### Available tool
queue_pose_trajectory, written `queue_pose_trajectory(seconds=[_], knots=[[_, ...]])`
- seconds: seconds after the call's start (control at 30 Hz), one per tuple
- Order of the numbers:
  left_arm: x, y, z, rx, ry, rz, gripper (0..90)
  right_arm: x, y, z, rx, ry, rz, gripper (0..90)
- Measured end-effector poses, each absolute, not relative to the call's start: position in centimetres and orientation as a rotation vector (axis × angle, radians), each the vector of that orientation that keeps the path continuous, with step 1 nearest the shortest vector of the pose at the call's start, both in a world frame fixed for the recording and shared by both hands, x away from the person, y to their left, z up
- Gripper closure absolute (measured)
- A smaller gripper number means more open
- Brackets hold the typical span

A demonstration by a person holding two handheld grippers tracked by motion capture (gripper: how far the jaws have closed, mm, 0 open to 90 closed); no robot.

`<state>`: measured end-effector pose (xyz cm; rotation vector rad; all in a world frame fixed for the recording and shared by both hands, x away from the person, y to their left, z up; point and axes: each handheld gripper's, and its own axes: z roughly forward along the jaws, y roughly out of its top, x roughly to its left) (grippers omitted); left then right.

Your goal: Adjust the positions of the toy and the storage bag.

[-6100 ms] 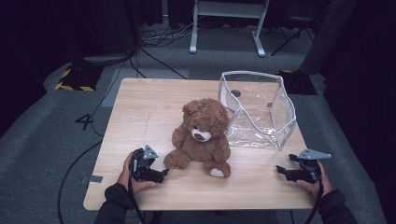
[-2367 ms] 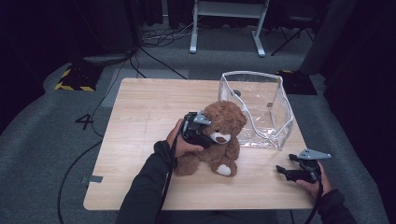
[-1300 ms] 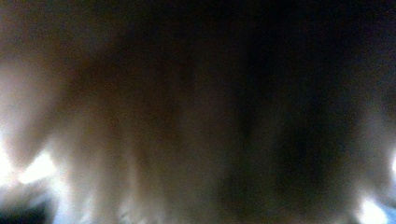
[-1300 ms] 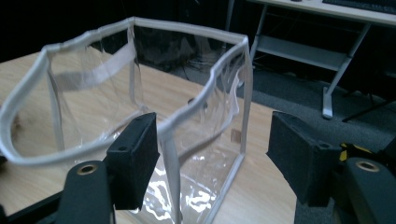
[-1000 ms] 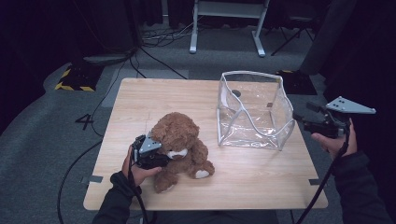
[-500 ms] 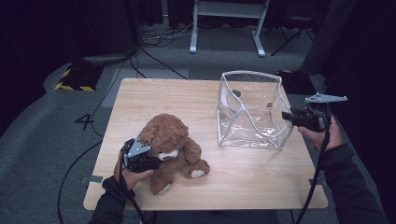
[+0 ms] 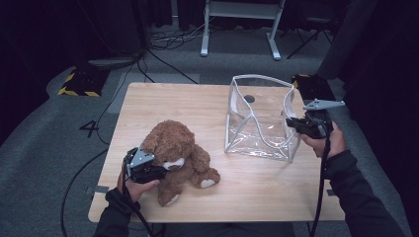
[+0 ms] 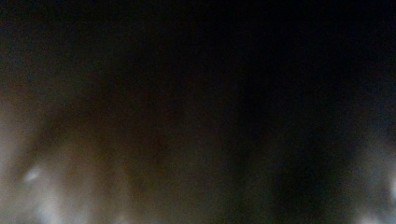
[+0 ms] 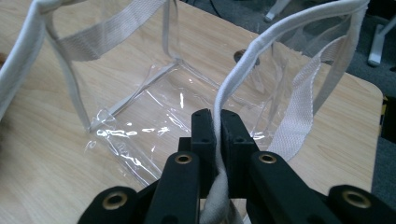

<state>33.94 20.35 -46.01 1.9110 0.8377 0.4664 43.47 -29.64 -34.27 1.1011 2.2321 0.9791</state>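
A brown teddy bear (image 7: 180, 153) sits tilted on the wooden table (image 7: 197, 103), front left of centre. My left gripper (image 7: 154, 170) is pressed into the bear's left side, and its jaws are buried in the fur; the left gripper view is dark blurred fur (image 8: 140, 154). A clear plastic bag (image 7: 259, 118) with white trim stands open at the right. My right gripper (image 9: 215, 122) is shut on the bag's white rim (image 9: 243, 60) at its right edge, and in the high view the right gripper (image 7: 296, 123) sits against that side.
A white frame on legs (image 7: 239, 24) stands on the floor behind the table, with cables (image 7: 163, 47) trailing across the grey carpet. A yellow-and-black striped block (image 7: 79, 81) lies at the far left. Bare tabletop lies between the bear and the bag.
The right gripper came down to the bag's right rim and closed on it. The left gripper and the bear shifted slightly toward the front left.
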Motion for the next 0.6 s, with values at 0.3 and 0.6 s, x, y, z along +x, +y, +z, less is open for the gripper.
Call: queue_pose_trajectory(seconds=[0.3,0.6], knots=[[33.8,21.2,-46.2,1.89,0.858,0.465,39.5,40.7,-26.8,-34.3,0.926,2.319,1.034,85.9],[33.8,21.1,-46.1,1.894,0.861,0.472,39.5,38.7,-28.0,-34.2,0.87,2.343,1.078,85.9]])
